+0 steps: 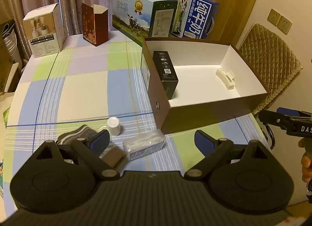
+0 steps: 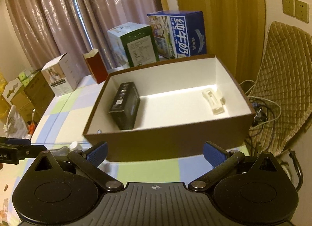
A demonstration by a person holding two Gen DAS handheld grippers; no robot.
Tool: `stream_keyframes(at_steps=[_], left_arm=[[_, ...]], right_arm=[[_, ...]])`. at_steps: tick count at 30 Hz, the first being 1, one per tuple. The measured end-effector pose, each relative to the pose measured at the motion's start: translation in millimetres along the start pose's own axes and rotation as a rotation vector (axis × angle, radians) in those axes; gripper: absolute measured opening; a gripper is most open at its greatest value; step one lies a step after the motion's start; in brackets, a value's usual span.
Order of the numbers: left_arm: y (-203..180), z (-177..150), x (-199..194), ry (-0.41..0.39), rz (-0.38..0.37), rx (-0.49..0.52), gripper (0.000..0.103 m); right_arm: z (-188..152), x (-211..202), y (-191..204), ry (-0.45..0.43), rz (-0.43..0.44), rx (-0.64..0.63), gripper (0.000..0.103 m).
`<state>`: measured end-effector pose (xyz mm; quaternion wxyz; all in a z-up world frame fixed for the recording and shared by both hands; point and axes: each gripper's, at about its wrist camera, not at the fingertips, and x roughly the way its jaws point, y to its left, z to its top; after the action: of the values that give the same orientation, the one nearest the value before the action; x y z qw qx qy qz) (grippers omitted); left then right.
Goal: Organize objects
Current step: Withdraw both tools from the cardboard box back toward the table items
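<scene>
Two empty claws, left claw (image 1: 152, 140) and right claw (image 2: 155, 152), spread wide, level before brown box (image 2: 175, 144).

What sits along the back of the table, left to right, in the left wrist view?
White carton → dark red box → green milk case → blue milk case. Both grippers are open.

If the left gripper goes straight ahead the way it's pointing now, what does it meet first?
Probably the clear plastic-wrapped packet lying between the open jaws of the left gripper, though depth is hard to judge.
</scene>
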<state>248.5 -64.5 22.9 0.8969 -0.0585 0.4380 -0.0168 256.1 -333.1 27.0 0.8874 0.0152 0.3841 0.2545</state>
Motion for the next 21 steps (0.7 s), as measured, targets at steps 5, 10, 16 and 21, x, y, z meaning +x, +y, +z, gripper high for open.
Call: stream_keyframes(at_steps=[5,10,16,21], left_arm=[[13,-11,-15,-0.006,-0.007,-0.001,0.092],[26,-23,-28,-0.007,-0.007,0.000,0.092],[42,-34,-39,-0.005,-0.005,-0.012,0.092],[56,-44,-45,0.004,-0.002,-0.023,0.092]], right_arm=[[-11,-8,17,0.007,-0.007,0.002,0.101],[-22,-14,31,0.013,-0.002,0.001,0.101],[-35,-16,47,0.033,0.008,0.000,0.101],[-43,-13,61,0.051,0.015,-0.008,0.101]])
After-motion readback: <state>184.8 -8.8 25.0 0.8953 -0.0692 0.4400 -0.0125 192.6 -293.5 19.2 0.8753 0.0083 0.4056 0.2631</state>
